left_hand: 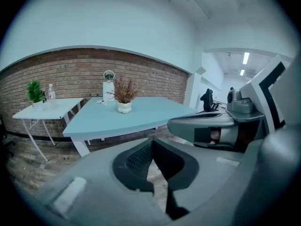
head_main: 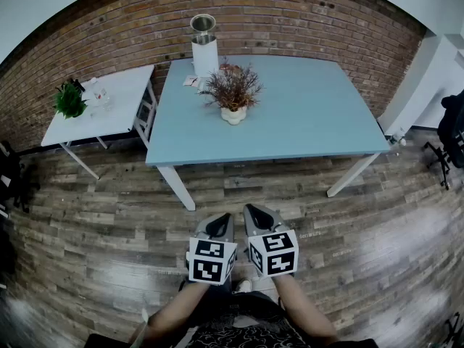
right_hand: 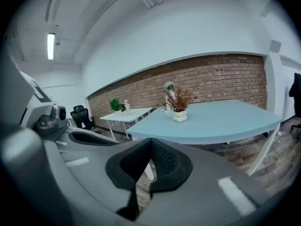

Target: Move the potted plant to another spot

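Note:
The potted plant (head_main: 233,93), dry brown sprigs in a small white pot, stands on the light blue table (head_main: 304,122), left of the middle. The left gripper view shows the plant (left_hand: 124,95) far off, and so does the right gripper view (right_hand: 178,105). My left gripper (head_main: 220,225) and right gripper (head_main: 255,216) hang side by side over the wooden floor, well short of the table's near edge. Both point toward the table. The left gripper (left_hand: 151,141) has its jaws together with nothing between them. So has the right gripper (right_hand: 151,140).
A white cylinder with a metal cup on top (head_main: 204,46) and some papers sit at the blue table's back left. A small white side table (head_main: 109,111) to the left carries a green plant (head_main: 69,100) and a bottle. A brick wall runs behind; a dark chair (head_main: 453,133) stands far right.

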